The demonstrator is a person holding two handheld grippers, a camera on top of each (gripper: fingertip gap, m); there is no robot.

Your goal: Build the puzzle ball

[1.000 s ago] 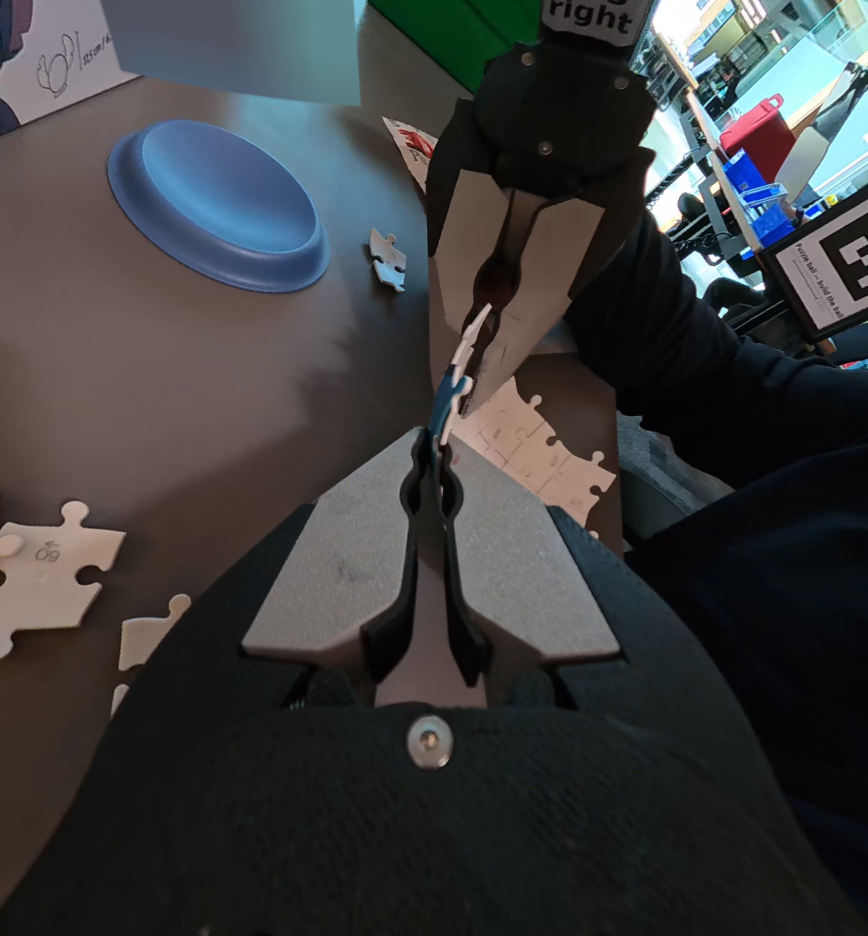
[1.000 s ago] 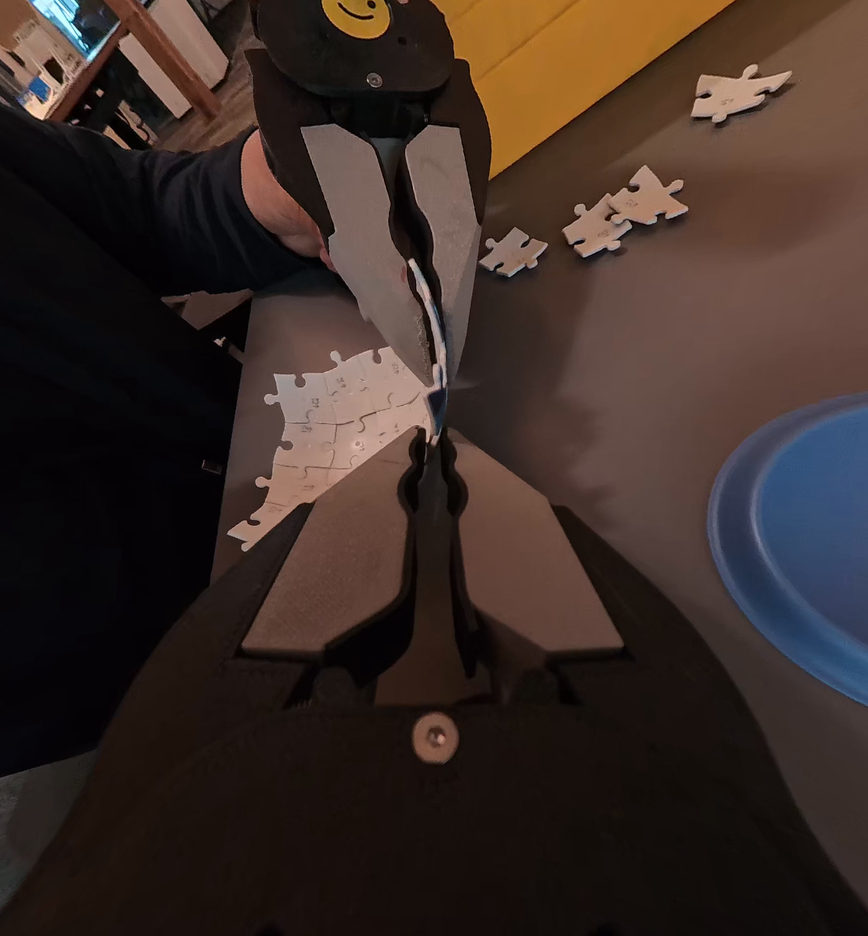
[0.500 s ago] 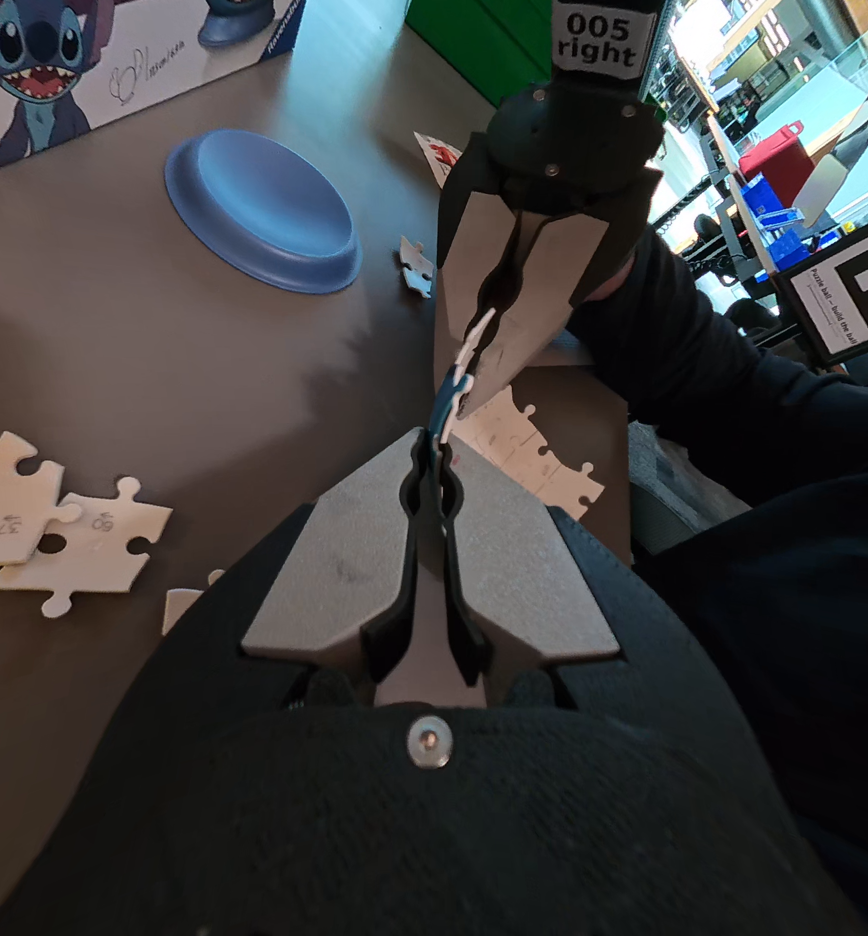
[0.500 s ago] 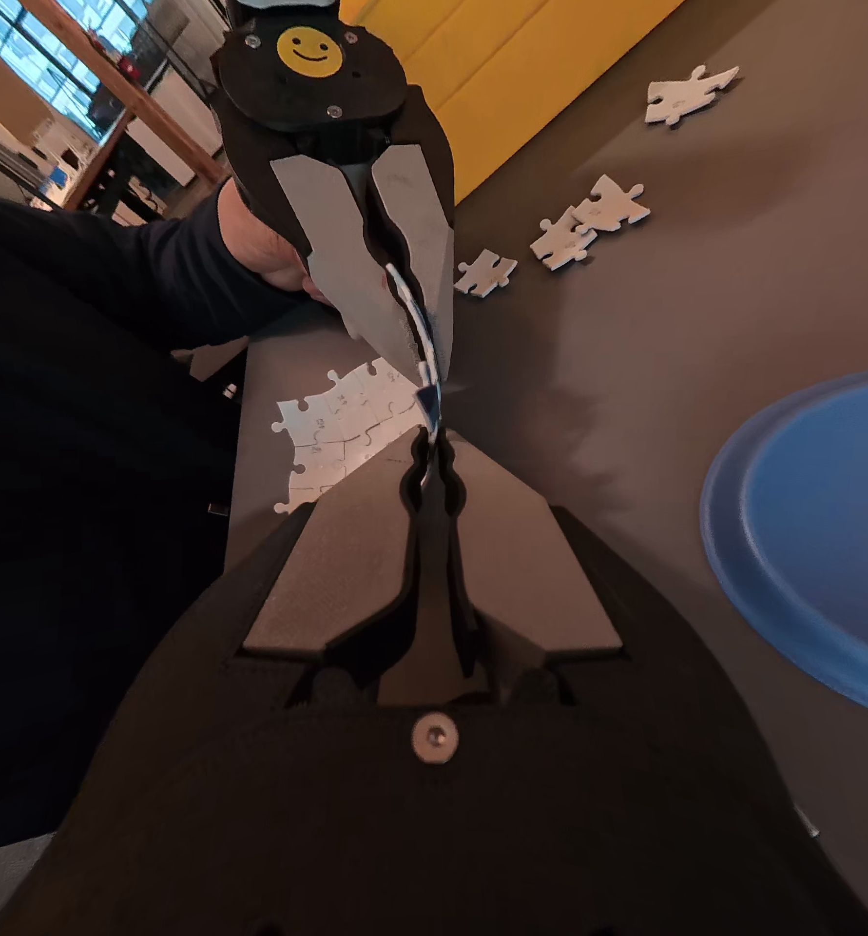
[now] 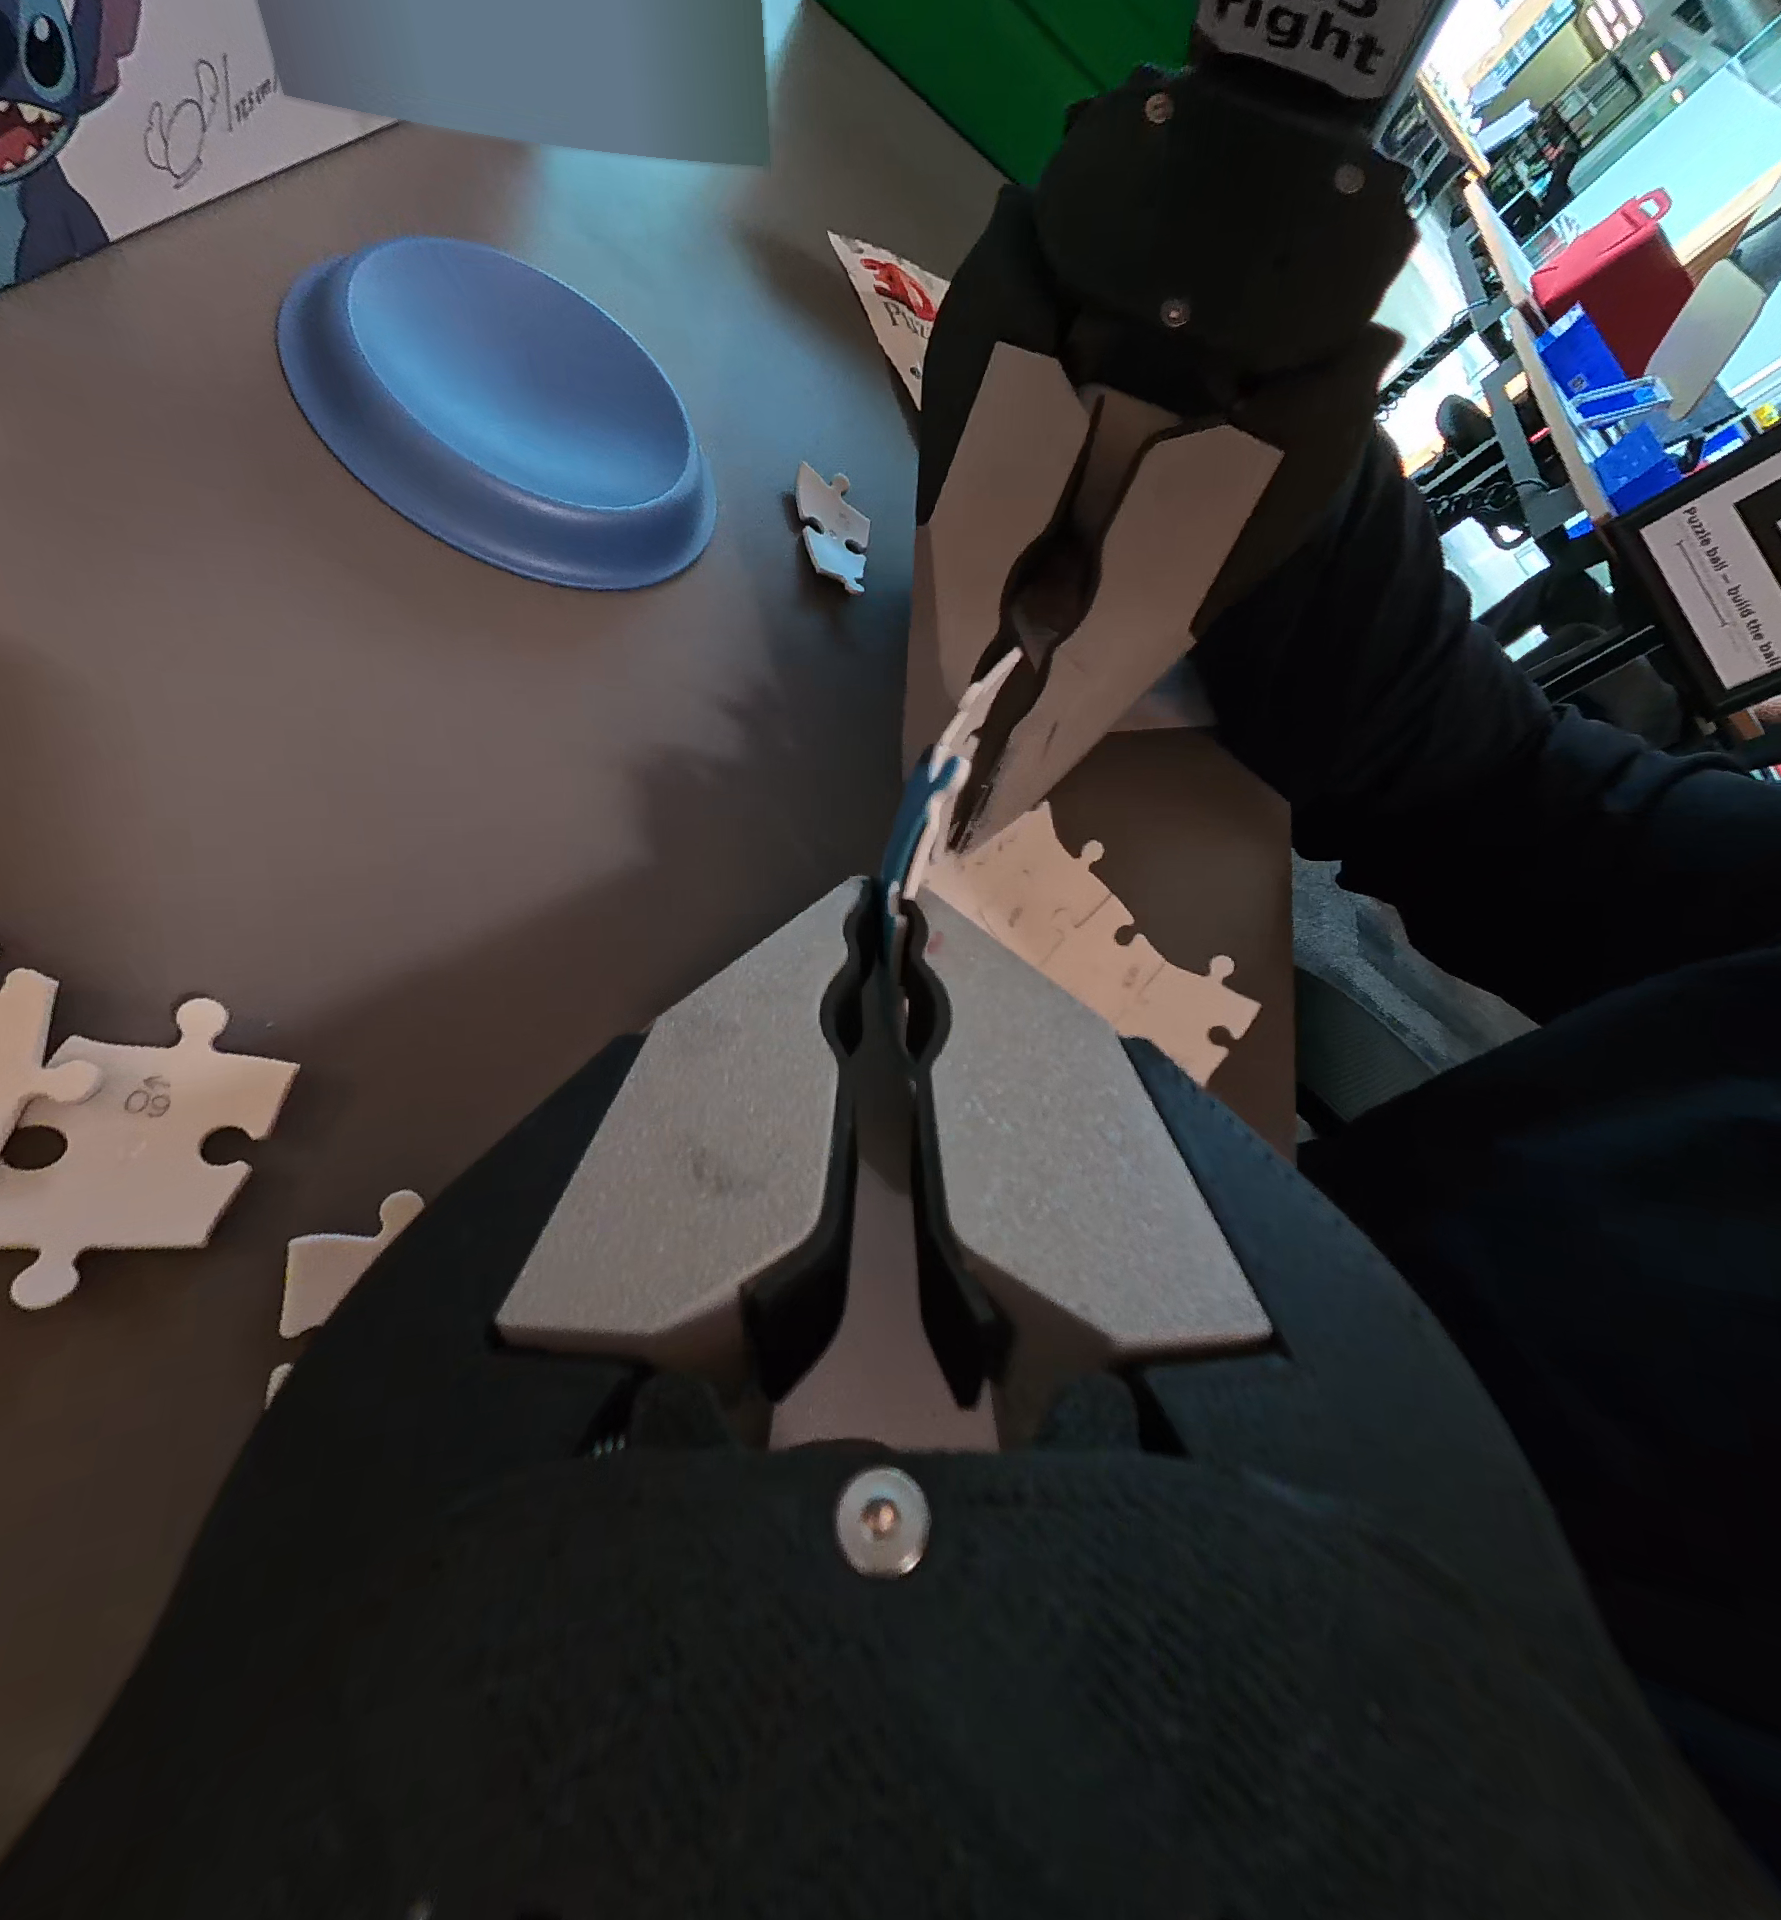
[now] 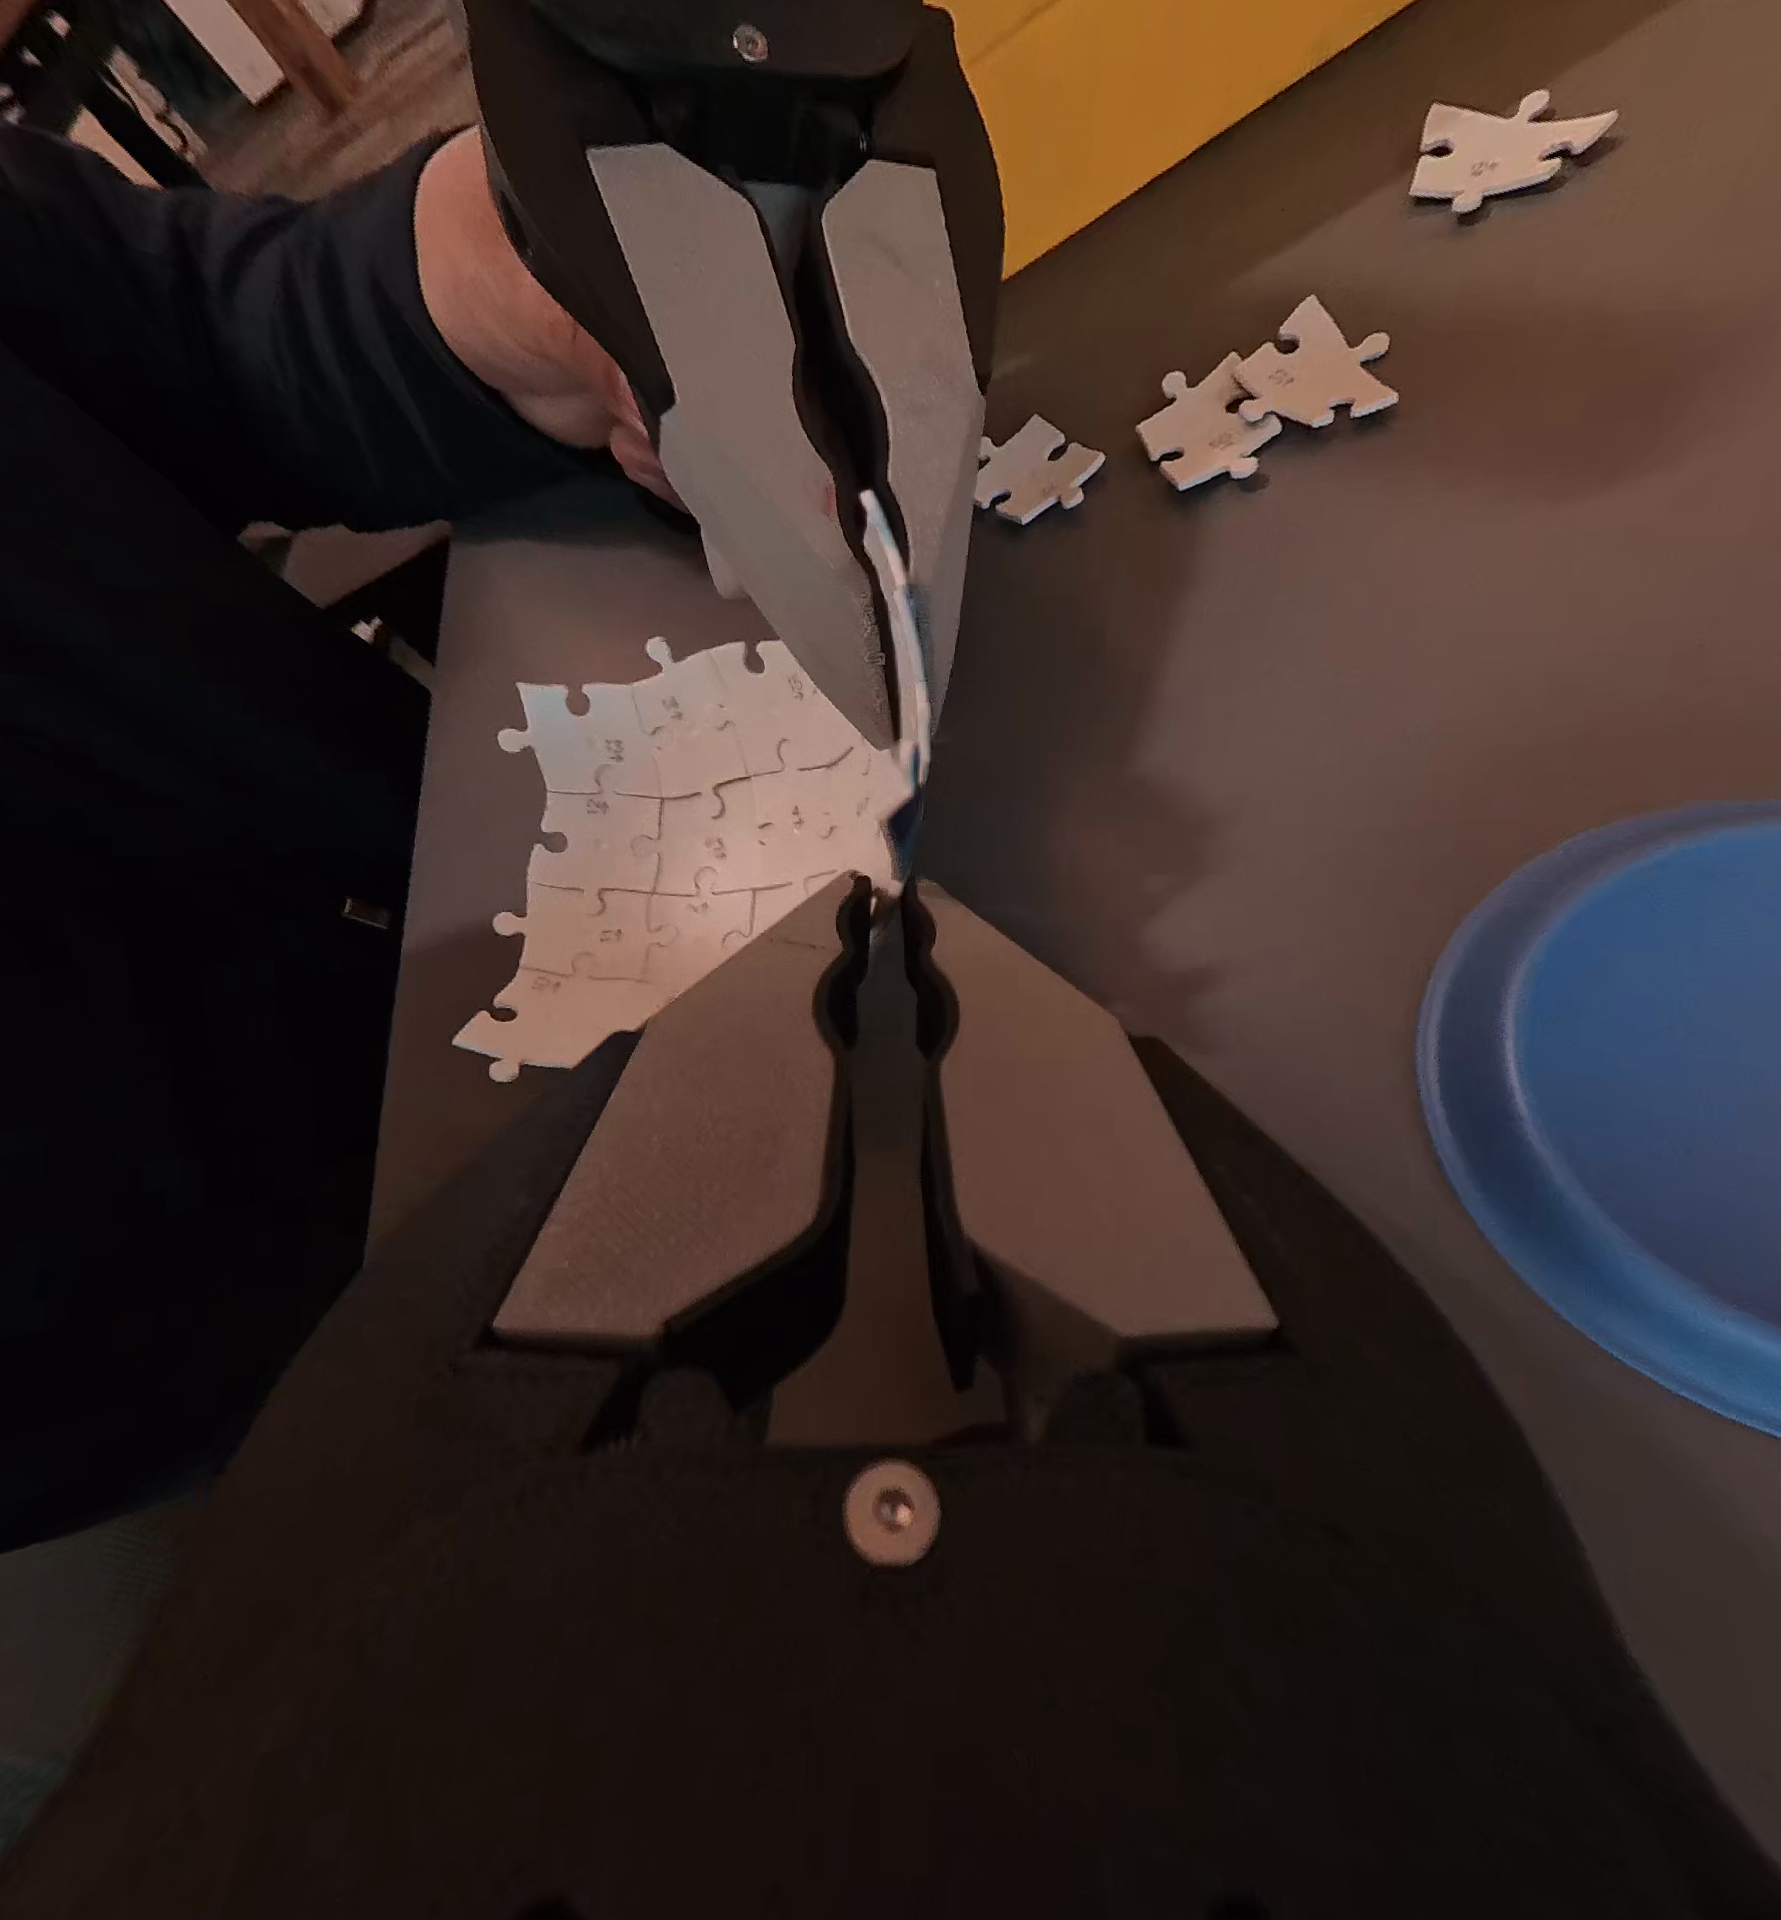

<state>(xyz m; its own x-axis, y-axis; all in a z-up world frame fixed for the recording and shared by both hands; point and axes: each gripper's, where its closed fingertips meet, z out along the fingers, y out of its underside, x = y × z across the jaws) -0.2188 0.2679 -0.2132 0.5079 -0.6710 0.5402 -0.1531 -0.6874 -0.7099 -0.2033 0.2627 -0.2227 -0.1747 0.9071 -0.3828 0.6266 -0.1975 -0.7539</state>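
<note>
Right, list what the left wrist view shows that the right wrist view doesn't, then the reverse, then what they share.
Only the left wrist view: a cartoon-printed box, a green panel, a printed leaflet and a marker sign.

Only the right wrist view: a yellow panel, the holder's bare hand and a far loose piece.

Both: the left hand-held gripper and right hand-held gripper, each shut on a puzzle piece held tip to tip, the assembled white puzzle section, the blue dish and the dark table.
</note>
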